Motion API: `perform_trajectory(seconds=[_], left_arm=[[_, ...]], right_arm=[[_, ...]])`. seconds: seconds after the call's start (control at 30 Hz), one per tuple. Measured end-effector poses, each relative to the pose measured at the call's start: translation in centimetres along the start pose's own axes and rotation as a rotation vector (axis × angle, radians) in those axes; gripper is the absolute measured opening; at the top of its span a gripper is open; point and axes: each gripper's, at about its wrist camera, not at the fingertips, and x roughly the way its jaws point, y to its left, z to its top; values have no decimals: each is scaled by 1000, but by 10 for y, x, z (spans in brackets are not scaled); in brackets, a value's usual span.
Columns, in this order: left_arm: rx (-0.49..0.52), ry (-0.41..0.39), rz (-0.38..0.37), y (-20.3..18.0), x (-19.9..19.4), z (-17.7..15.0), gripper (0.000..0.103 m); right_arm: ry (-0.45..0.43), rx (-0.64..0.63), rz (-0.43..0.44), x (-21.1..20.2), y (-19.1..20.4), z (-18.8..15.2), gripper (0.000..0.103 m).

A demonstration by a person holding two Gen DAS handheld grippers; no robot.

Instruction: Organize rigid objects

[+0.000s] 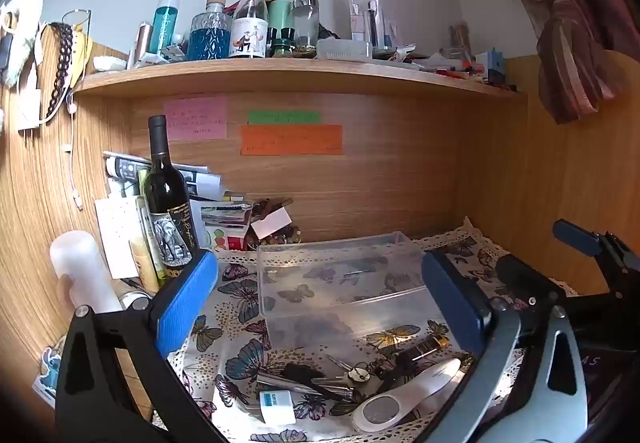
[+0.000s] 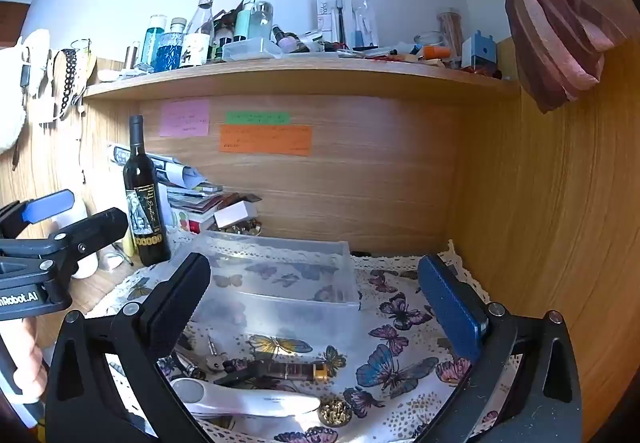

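Clear plastic bin (image 1: 340,283), empty, at frame centre on the butterfly-print cloth (image 1: 236,327) covering the worktop; long axis roughly left to right, open side up. Ahead of both tools, just beyond the fingertips.

Left hand-held gripper (image 1: 320,303) wide open, nothing between the jaws, blue pads framing the bin. Right hand-held gripper (image 2: 316,307) likewise wide open and empty, aimed at the same bin.

White foot file (image 1: 404,395), low in the frame, below the left tool's opening; long axis diagonal, round grey pad toward lower left, handle toward upper right. Seen from the right wrist, lower left, nearly level.

Smaller clutter beside it: white charger plug (image 1: 277,407), dark tube with gold cap (image 2: 288,369) lying left to right, keys (image 1: 356,373), gold ornament (image 2: 335,412).

Judgement: pile lies nearer than the bin; either tool equally close, file likely first, gripped across its narrow width.
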Motion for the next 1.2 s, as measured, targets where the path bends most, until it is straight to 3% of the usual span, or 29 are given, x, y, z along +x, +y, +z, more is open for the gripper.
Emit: perform_trajectory(seconds=[1.2], left_arm=[[2,12,-12,-3,4,-7,103]], right_arm=[[32,10,39,-2,2,2,103]])
